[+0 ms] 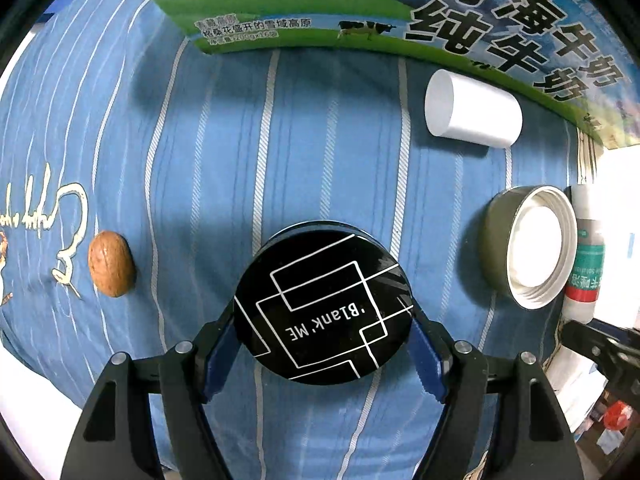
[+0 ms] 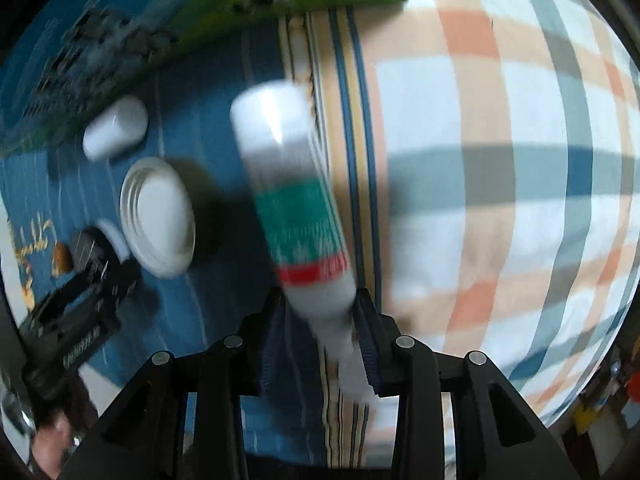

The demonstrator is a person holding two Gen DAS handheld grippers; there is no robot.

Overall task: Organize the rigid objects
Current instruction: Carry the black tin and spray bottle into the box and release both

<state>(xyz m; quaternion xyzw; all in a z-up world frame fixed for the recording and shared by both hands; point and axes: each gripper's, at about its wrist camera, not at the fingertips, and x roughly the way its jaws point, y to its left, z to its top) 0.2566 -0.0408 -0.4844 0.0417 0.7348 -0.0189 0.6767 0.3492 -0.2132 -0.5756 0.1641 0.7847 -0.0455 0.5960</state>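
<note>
On my left gripper (image 1: 323, 334) I see the jaws clamped on the round black tin with white line art and the lettering "Blank' ME" (image 1: 323, 304). Its flat lid faces the camera, its rim sits between the blue pads, which press on its left and right edges, and it hangs over the blue striped bedsheet (image 1: 328, 128).

On my right gripper (image 2: 320, 340) the jaws are clamped on the narrow neck end of a white plastic bottle with a green and red label (image 2: 296, 208). The bottle's long axis runs forward, away from the jaws, leaning slightly up-left in the right wrist view, its broad bottom end farthest from me. This view is blurred, so I cannot read the label. The bottle is above the seam where the blue sheet meets an orange, grey and white checked cloth (image 2: 500, 200).

On the sheet, in the left wrist view, a brown walnut (image 1: 111, 264) lies well to the left of the tin, a white plastic cylinder (image 1: 472, 110) lies on its side near a printed green and blue milk carton box (image 1: 360, 4), and an olive-walled screw lid with a white inside (image 1: 528, 246) rests to the tin's right, open side tilted toward the camera
</note>
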